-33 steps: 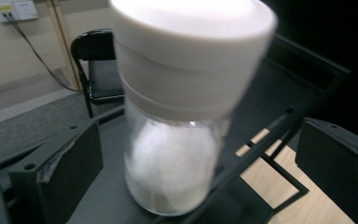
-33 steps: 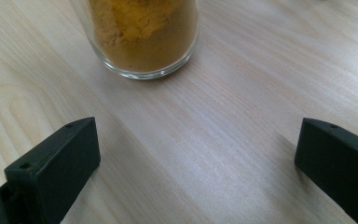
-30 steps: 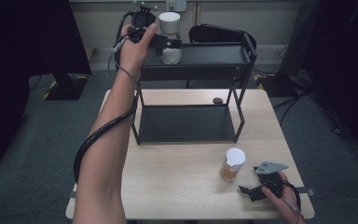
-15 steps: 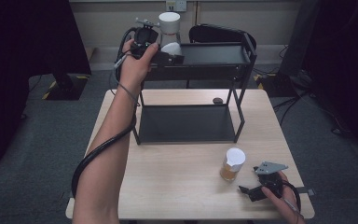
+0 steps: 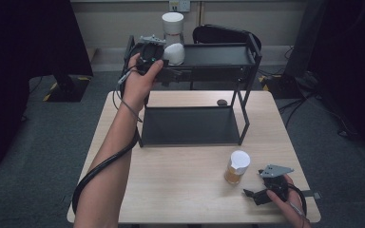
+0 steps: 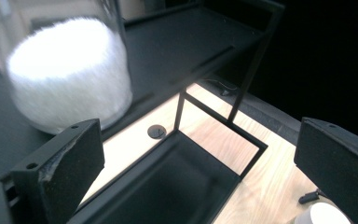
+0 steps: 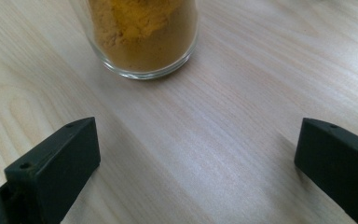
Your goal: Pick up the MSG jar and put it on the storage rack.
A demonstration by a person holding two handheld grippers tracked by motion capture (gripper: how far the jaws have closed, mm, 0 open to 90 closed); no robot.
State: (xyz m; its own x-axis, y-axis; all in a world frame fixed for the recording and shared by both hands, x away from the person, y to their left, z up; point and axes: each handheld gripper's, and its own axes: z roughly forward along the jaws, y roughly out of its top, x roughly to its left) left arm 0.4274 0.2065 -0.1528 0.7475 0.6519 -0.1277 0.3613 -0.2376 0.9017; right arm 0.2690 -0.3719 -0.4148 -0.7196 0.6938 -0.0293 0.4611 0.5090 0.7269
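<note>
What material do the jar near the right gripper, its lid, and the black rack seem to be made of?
The jar looks like clear glass: its thick, shiny base shows the orange-brown powder inside. Its white lid is matte, probably plastic, though that is uncertain. The rack seems to be black-coated metal, judging by its thin straight bars and flat dark shelves. The table looks like light wood or laminate with visible grain.

between the spread jaws of the left gripper lies open air, with the white-capped jar just beyond the left jaw and a rack post ahead. bare table fills the right gripper gap; the spice jar stands ahead.
</note>
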